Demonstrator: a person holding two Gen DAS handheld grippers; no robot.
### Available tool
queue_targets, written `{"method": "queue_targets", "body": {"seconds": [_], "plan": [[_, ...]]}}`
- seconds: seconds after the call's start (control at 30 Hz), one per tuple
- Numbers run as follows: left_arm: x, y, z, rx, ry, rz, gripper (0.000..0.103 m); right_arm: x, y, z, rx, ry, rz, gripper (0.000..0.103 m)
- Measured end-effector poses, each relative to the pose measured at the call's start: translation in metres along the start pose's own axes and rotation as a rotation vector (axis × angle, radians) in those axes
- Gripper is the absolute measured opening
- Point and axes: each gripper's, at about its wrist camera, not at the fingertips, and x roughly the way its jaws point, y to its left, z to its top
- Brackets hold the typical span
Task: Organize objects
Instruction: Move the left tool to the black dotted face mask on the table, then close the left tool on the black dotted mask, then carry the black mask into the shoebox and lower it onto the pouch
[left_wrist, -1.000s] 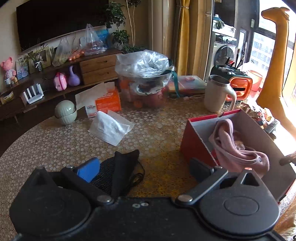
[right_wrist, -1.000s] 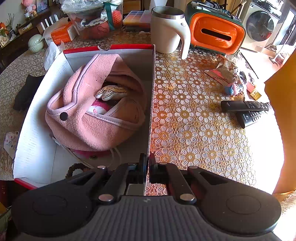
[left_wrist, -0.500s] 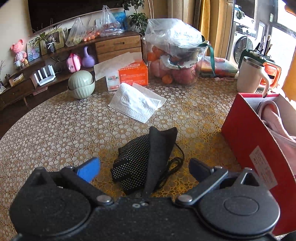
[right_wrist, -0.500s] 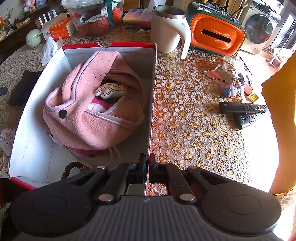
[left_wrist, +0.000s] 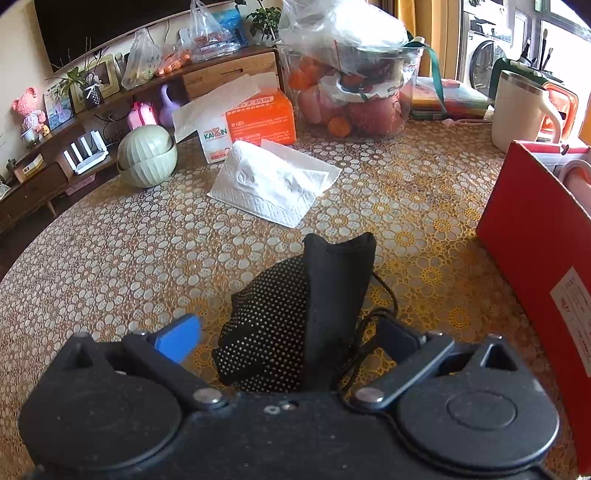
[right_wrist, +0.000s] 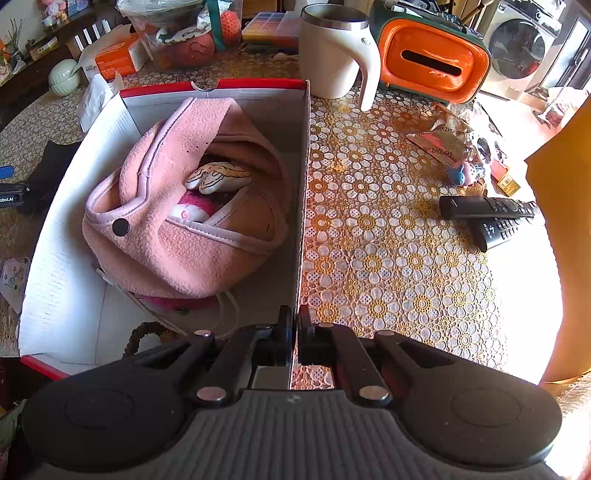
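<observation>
Left claw (left_wrist: 288, 338) has closed in on the black mask (left_wrist: 295, 317) since a second ago: back then the mask sat low and partly hidden by the left finger, with the box wide in view on the right. Now the mask fills the gap between the fingers. Jaws are wide apart, one on either side of the mask, nothing pinched. The blue pad (left_wrist: 179, 338) is just beside the mask's dotted edge; can't tell if it touches.

Right claw (right_wrist: 295, 332) is unchanged: jaws closed tight on the right-hand wall of the red box (right_wrist: 303, 184), one finger inside, one outside.

Box contents: a pink fleece bag (right_wrist: 184, 229) fills most of it, with a cream and pink soft toy (right_wrist: 218, 177) poking out of its mouth. A white cord and a braided loop lie at the near end, just left of the right claw.

The table (left_wrist: 129, 251) has a gold flower-lace cover. Ahead of the left claw: a folded tissue (left_wrist: 273, 184), an orange tissue pack (left_wrist: 255, 122), green bowls (left_wrist: 147, 155) and a clear tub of fruit (left_wrist: 354, 96). Ahead of the right claw: a cream mug (right_wrist: 336, 51). To its right: two remotes (right_wrist: 487, 214).
</observation>
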Motion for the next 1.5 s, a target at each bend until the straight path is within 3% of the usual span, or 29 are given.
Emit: {"method": "queue_targets", "body": {"seconds": [0.13, 0.43, 0.53, 0.6, 0.7, 0.77, 1.13, 1.37, 1.5], "plan": [[0.006, 0.002, -0.001, -0.011, 0.017, 0.008, 0.094, 0.0, 0.0, 0.0, -0.001, 0.0, 0.002, 0.002], [0.006, 0.005, -0.003, -0.043, 0.018, -0.002, 0.062, 0.0, 0.0, -0.001, 0.002, -0.002, 0.008, 0.002], [0.0, 0.009, -0.003, -0.063, 0.005, -0.02, 0.049, 0.0, 0.0, -0.001, 0.001, -0.003, 0.008, 0.002], [-0.005, 0.011, -0.002, -0.07, 0.002, -0.03, 0.031, 0.0, 0.0, -0.001, 0.002, -0.004, 0.01, 0.002], [-0.011, 0.011, 0.0, -0.065, -0.001, -0.031, 0.015, 0.0, 0.0, -0.001, 0.0, -0.006, 0.009, 0.002], [-0.018, 0.01, 0.002, -0.062, -0.011, -0.035, 0.009, 0.0, 0.0, -0.001, -0.001, -0.009, 0.009, 0.002], [-0.079, -0.003, 0.027, -0.036, -0.053, -0.085, 0.007, 0.0, 0.0, -0.003, -0.005, -0.024, 0.015, 0.002], [-0.126, -0.036, 0.039, 0.036, -0.096, -0.156, 0.008, -0.001, -0.001, -0.005, -0.007, -0.033, 0.02, 0.002], [-0.152, -0.06, 0.044, 0.069, -0.162, -0.188, 0.008, 0.0, -0.002, -0.005, -0.004, -0.037, 0.026, 0.002]]}}
